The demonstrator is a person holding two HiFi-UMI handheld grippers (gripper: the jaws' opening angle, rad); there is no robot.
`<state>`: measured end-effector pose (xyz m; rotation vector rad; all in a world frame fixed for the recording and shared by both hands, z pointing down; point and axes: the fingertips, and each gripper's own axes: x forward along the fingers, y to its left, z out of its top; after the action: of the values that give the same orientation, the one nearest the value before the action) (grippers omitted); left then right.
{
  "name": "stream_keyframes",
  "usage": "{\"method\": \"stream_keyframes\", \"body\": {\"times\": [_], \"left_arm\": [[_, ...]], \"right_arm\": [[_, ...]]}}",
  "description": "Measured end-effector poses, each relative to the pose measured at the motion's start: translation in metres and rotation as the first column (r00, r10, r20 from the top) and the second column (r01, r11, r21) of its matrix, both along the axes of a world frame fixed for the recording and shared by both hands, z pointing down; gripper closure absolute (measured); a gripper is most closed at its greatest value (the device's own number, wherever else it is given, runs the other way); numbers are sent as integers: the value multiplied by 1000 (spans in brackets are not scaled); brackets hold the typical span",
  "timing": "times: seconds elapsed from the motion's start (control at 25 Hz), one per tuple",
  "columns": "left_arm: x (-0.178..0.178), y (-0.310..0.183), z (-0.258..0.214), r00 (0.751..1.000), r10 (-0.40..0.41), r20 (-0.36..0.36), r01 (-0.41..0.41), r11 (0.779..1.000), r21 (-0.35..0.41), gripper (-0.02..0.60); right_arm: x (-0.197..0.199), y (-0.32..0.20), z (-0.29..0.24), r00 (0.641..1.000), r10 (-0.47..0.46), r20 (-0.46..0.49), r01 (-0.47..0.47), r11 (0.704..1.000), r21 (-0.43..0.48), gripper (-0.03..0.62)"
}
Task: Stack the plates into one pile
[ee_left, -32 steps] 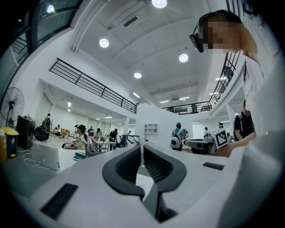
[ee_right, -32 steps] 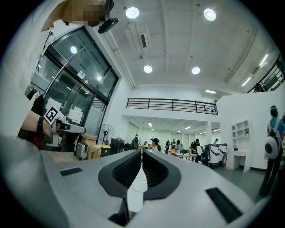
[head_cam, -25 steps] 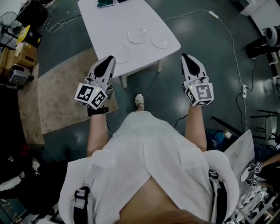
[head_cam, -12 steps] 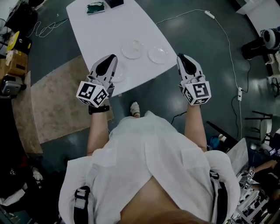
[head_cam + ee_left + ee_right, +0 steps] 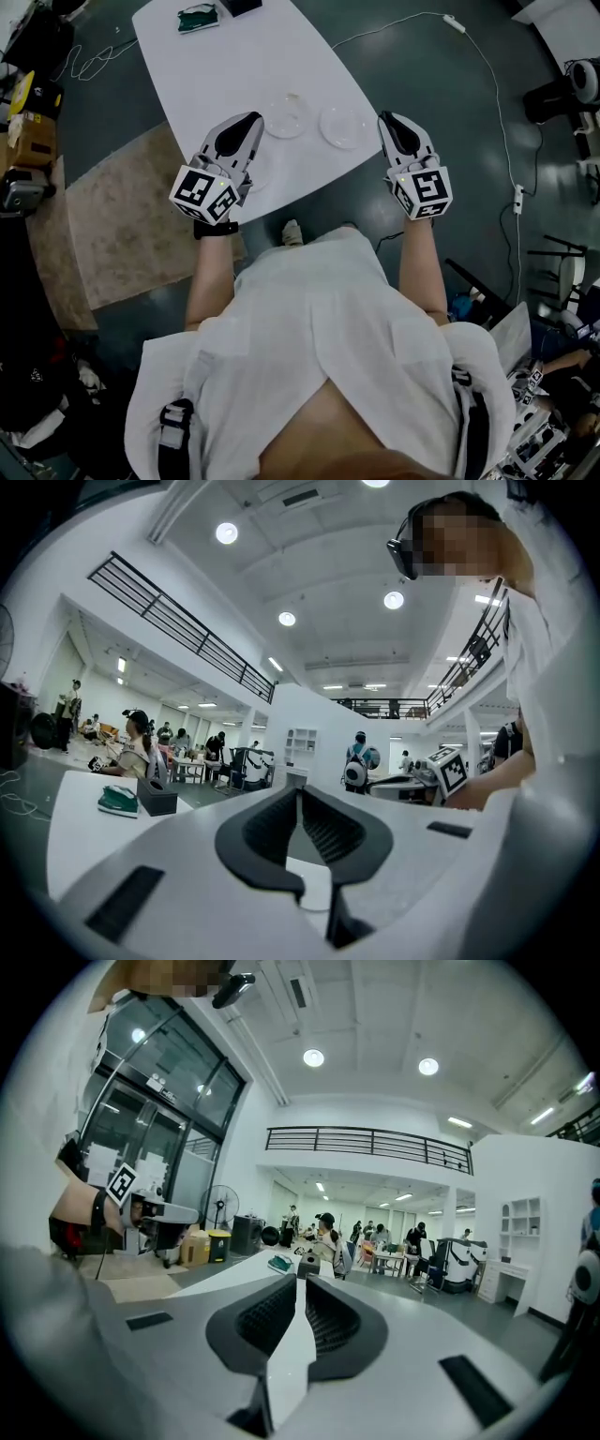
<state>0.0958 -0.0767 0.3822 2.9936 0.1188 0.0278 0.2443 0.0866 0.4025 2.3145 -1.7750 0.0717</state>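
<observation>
Plates point(image 5: 286, 114), clear glass, round, lying apart

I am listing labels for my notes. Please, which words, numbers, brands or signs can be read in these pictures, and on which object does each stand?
No words, numbers or brands can be read.
Cube of the left gripper: black-and-white square markers, patterns only, no letters.
Cube of the right gripper: the same.
The green item on the white table: too small to read.
</observation>
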Motion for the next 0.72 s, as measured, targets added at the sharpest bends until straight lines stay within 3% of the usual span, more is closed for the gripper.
{"method": "stream_keyframes", "body": {"times": [0.36,0.72], "left_arm": [[44,12,32,995,-54,80,57,998,-32,554],[98,39,80,975,-120,187,137,988,-78,554]], "right_arm": [[45,-23,57,991,-109,81,118,986,-119,483],[90,-36,136,957,-228,181,273,919,-284,423]]}}
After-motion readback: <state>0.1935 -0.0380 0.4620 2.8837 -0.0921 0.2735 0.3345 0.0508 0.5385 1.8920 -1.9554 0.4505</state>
